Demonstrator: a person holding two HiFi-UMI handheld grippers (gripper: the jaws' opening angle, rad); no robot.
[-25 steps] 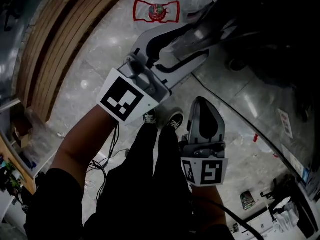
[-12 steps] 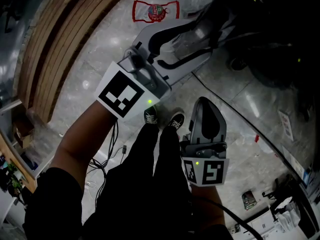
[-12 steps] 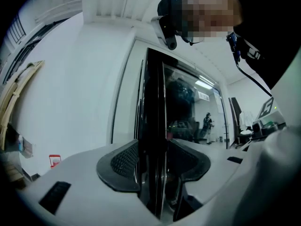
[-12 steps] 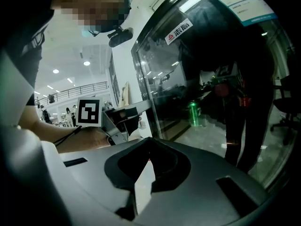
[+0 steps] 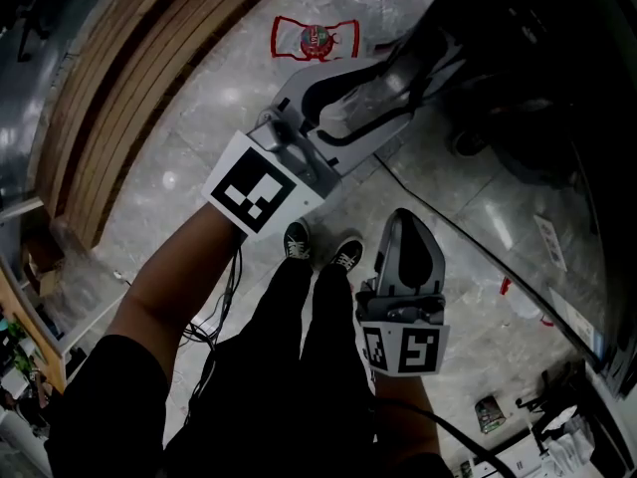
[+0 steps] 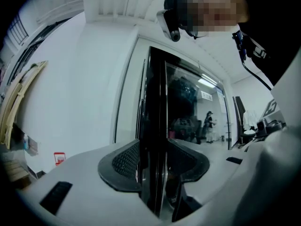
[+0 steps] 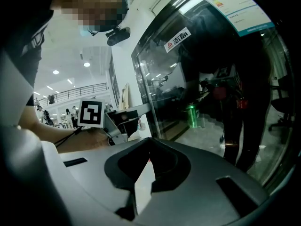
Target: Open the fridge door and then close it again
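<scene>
The fridge's dark glass door (image 5: 528, 108) fills the head view's right side. My left gripper (image 5: 403, 73) reaches level to the door's black vertical edge (image 6: 155, 102). That edge stands between the jaws, both pads (image 6: 123, 161) lie against it, and the jaws are closing. In the left gripper view my left gripper (image 6: 155, 171) straddles the edge. My right gripper (image 5: 406, 229) hangs lower and nearer my body, apart from the door, tips together and holding nothing. In its own view the right gripper (image 7: 146, 150) faces the glass door (image 7: 211, 79).
A slatted wooden bench (image 5: 129, 78) runs along the left. Bottles inside red floor marks (image 5: 317, 38) stand beyond the left gripper. The person's legs and shoes (image 5: 318, 252) are below. Cables and clutter (image 5: 537, 416) lie at bottom right. A green can (image 7: 191, 116) shows behind the glass.
The head view has tilted a little, so everything sits slightly lower in the picture. Both grippers keep their places, the left one still at the door's edge.
</scene>
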